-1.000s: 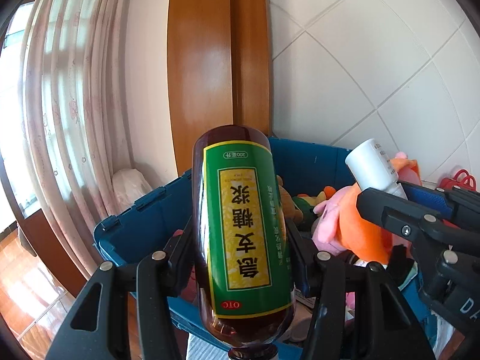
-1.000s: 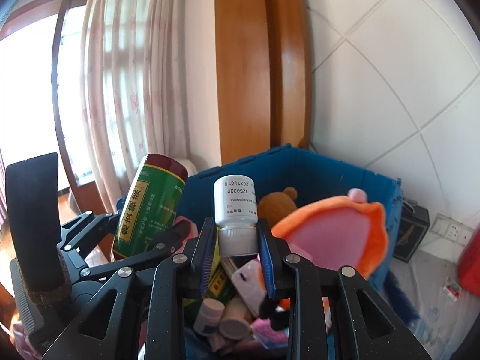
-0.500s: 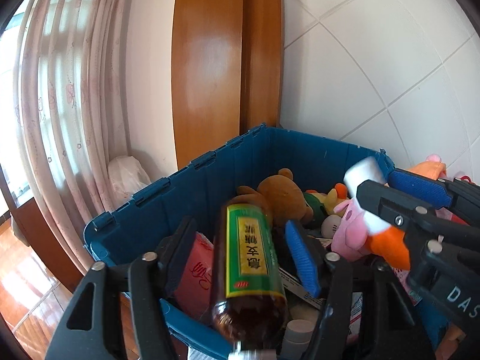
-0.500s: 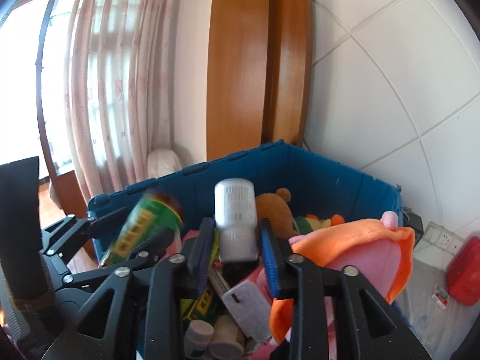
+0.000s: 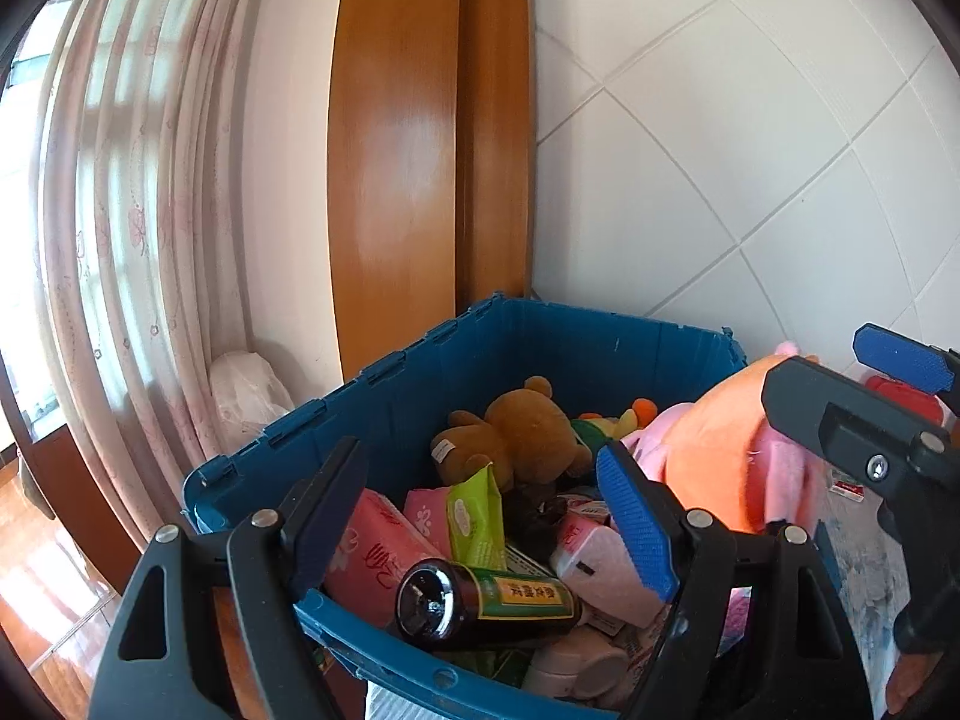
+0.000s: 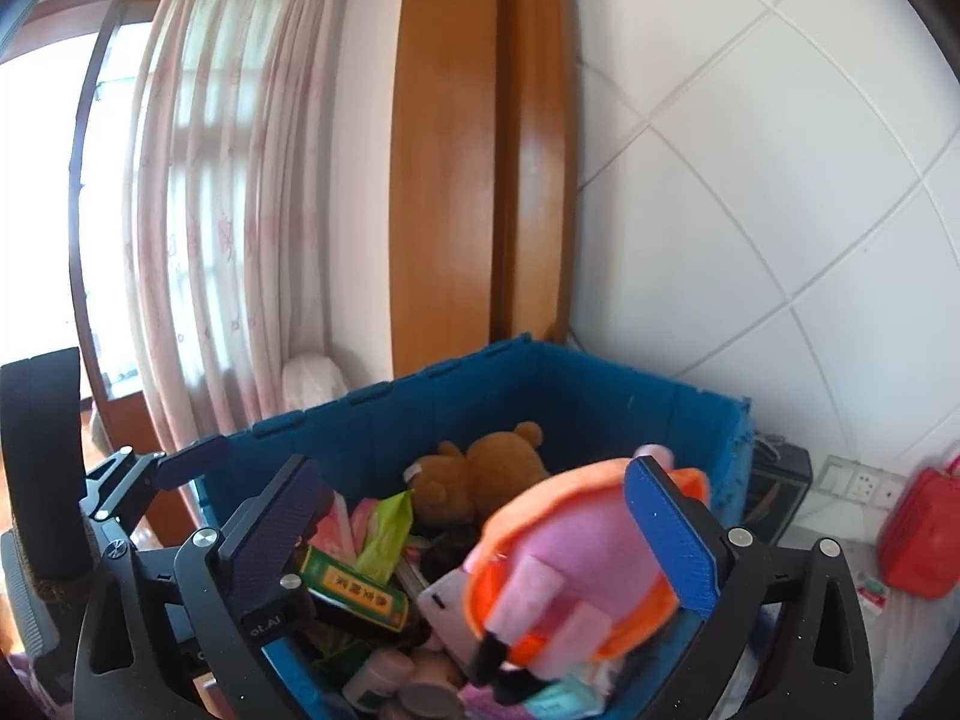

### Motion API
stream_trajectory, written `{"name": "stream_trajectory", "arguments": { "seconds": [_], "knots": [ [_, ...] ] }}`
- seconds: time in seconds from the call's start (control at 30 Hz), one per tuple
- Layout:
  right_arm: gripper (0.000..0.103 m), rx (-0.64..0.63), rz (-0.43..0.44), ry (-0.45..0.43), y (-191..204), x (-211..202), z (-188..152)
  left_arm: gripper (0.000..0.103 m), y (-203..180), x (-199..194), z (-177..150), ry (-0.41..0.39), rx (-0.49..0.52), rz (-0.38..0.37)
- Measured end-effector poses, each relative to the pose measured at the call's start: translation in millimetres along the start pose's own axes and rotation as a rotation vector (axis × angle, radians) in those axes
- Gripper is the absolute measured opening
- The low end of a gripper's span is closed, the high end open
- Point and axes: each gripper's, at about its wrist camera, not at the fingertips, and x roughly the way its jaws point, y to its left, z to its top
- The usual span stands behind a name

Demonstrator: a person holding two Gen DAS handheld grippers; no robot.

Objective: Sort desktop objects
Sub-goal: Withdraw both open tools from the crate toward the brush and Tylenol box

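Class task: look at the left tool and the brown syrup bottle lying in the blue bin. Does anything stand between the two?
Nothing visible does. The brown syrup bottle lies on its side atop the clutter at the blue bin's near edge, directly below the left tool, whose jaws have just been opening and hold nothing.

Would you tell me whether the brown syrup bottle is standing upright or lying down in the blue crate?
Lying down: the brown syrup bottle rests on its side atop the packets in the blue crate, its base facing the camera.
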Motion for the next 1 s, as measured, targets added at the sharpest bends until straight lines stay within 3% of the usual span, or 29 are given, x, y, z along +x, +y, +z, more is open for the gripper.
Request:
{"name": "stream_trajectory", "arguments": {
  "seconds": [0.3,0.53,0.77,1.0],
  "knots": [
    [0.103,0.061,-0.067,-0.034,-63.5,-57.6,-14.8,0.086,-65.1,-44.4,3.5,-0.076,0.035,-0.044],
    [0.103,0.118,-0.191,-0.031,-159.4,-113.6,-41.1,0.087,-147.8,-68.6,5.5,-0.098,0.031,-0.163],
    [0.103,0.183,-0.394,0.026,-277.5,-162.8,-85.3,0.087,-257.3,-54.5,-9.3,-0.012,0.071,-0.279],
    [0.103,0.277,-0.513,0.130,-383.2,-182.4,-137.9,0.087,-351.2,-4.4,-39.7,0.124,0.128,-0.304]
  ]
}}
